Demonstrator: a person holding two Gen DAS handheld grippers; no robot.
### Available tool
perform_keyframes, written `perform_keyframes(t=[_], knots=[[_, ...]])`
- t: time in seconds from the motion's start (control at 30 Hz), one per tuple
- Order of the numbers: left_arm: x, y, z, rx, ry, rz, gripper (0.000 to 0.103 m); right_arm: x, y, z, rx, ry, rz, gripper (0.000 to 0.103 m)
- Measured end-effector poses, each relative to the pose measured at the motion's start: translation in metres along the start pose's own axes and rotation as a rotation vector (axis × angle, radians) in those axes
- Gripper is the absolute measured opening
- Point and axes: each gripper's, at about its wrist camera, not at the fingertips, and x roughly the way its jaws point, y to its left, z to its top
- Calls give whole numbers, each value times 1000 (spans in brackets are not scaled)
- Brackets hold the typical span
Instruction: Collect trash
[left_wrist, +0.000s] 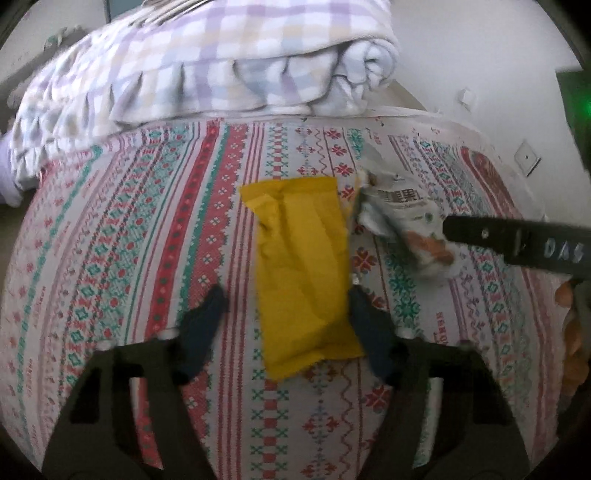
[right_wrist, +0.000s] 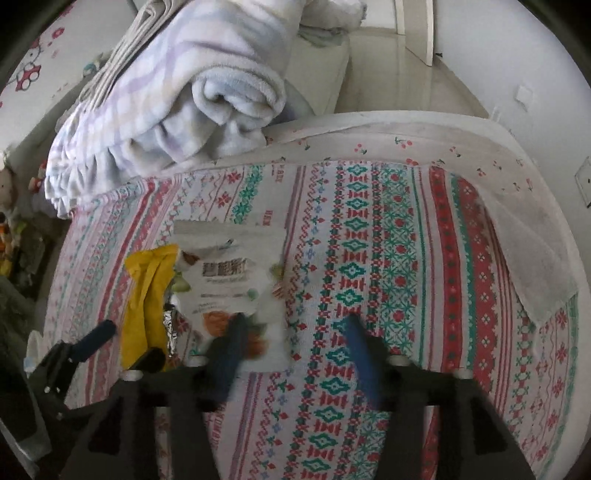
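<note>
1. Trash is seen as two wrappers lying on the patterned bed cover (left_wrist: 147, 229): a yellow wrapper (left_wrist: 303, 273) and, touching its edge, a crumpled white snack wrapper (left_wrist: 399, 210) printed with dark characters and an orange picture.
2. Relative to the yellow wrapper, the left gripper (left_wrist: 284, 299) is placed astride its near half, with the jaws spread wide; one dark fingertip (left_wrist: 210, 306) is seen on the cover clear of the wrapper, the other right at the wrapper's opposite edge (actual contact cannot be told through the blur).
3. Beside the yellow wrapper, the right gripper (right_wrist: 295, 328) is held over the near end of the white snack wrapper, its jaws wide apart; one blue finger (right_wrist: 232, 347) is laid over the orange picture and the other is over bare cover.
4. Nothing is gripped by either gripper.
5. Beyond the yellow wrapper, a rolled lilac-checked blanket (left_wrist: 229, 70) is piled at the far end of the bed.
</note>
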Motion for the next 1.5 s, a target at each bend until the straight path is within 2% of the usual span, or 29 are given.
perform_keyframes(t=[0.03,0.1,0.17,0.33,0.4,0.5,0.63,0.67,0.77,0.8,0.83,0.9,0.93,0.97,1.0,1.13,1.27,1.5], knots=[[-1,4,0,5,-4,-6,50,-1,0,0,2,-5,-1,62],[-1,6,0,4,-4,-6,47,-3,0,0,4,-7,3,63],[-6,12,-3,5,-10,-8,39,-3,0,-1,9,-9,8,63],[-14,24,-9,-28,-8,-25,29,-12,0,-2,19,-21,37,66],[-17,29,-11,-45,-6,-38,27,-15,3,-2,16,-25,69,70],[-21,33,-14,-56,-4,-44,25,-11,14,-3,-7,-13,94,71],[-25,36,-18,-62,-2,-41,24,7,26,-9,-63,22,30,68],[-26,37,-19,-64,-1,-38,23,7,31,-11,-103,-11,-2,64],[-29,44,-20,-79,4,-25,23,13,47,-17,-216,-18,-91,52],[-29,47,-21,-88,6,-24,23,13,47,-18,-213,-17,-84,45],[-30,50,-22,-97,9,-20,23,14,48,-17,-210,-12,-86,32],[-33,59,-24,-120,17,-7,23,14,48,-18,-207,-5,-92,20],[-34,63,-26,-131,23,-5,23,14,48,-19,-212,-7,-100,18],[-36,67,-27,-144,29,-5,23,14,49,-19,-213,-7,-104,8],[-39,72,-29,-159,35,-6,22,14,50,-20,-219,-1,-114,5],[-55,90,-34,-189,34,11,22,14,63,-22,-263,15,-151,1],[-72,105,-38,-203,30,28,22,9,68,-27,-238,37,-106,1],[-107,135,-49,-236,26,42,22,-15,83,-32,-226,14,-27,1]])
